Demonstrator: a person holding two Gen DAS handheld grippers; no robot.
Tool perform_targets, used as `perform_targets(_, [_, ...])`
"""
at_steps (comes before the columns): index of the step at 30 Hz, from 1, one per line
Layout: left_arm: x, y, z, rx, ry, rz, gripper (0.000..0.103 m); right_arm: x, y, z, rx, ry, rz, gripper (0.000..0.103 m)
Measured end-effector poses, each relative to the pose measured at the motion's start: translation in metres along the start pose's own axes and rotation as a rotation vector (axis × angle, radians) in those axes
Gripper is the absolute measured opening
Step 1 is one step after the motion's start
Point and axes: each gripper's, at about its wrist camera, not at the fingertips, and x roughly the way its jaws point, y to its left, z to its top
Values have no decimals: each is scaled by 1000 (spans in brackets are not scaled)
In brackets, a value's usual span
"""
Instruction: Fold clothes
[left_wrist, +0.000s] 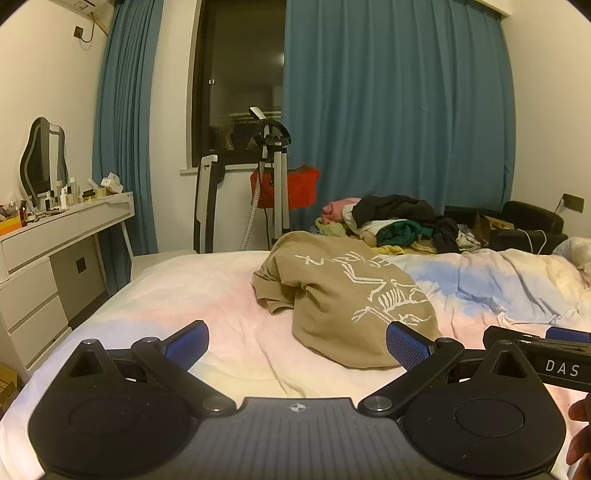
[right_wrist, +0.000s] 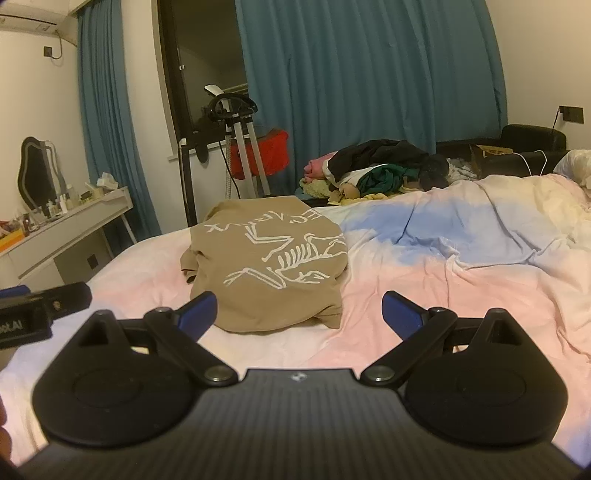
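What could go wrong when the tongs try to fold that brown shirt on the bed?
1. The shirt lies bunched on a soft, wrinkled blanket. The open left tongs or right tongs might pinch blanket along with the cloth.
2. The shirt is heaped up with its edges tucked under, so the tongs may grab several layers at once and fold it crooked.
3. The two tongs sit close side by side and could bump each other.

right tool cut off, shirt lettering unreadable
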Motion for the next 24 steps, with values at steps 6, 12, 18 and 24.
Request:
perform_targets(6, [2,4,0,-13,-1,-3,103,0,6,-4,-2,-1,3,97])
perform_targets(12, [-2,0,0,10,-24,2,103,-1,-4,3,11,-3,5,97])
perform_targets(18, [0,2,0,2,-20,7,103,-5,-2,6,-1,-15,-7,97])
perform_targets(24, [2,0,-2,11,-17,5,103,-5,-1,5,-11,-21,-8,97])
